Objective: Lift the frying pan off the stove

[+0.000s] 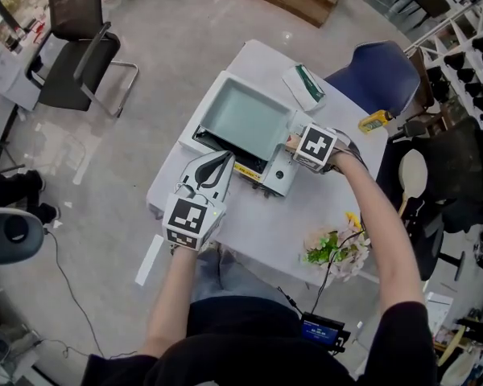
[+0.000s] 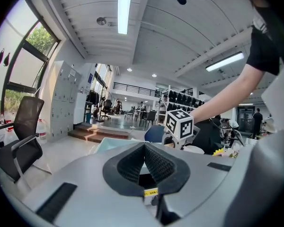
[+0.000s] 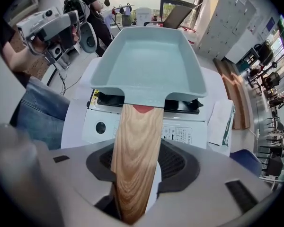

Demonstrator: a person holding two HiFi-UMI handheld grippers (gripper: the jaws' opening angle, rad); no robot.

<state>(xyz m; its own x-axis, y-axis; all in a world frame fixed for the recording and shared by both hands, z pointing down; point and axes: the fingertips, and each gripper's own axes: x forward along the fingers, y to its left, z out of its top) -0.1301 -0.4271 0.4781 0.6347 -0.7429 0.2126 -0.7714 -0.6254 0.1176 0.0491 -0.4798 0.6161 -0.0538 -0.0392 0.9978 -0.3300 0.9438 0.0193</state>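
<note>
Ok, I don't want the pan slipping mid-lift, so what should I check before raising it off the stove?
1. Wooden handle lies between the jaws of the right gripper: ok.
2. Pads pressing firmly on the handle: cannot tell.
3. Frying pan empty, nothing to spill: ok.
4. Left gripper shut, empty and off the pan: ok.
5. Flame off on the portable stove: cannot tell, the pan hides it.
</note>
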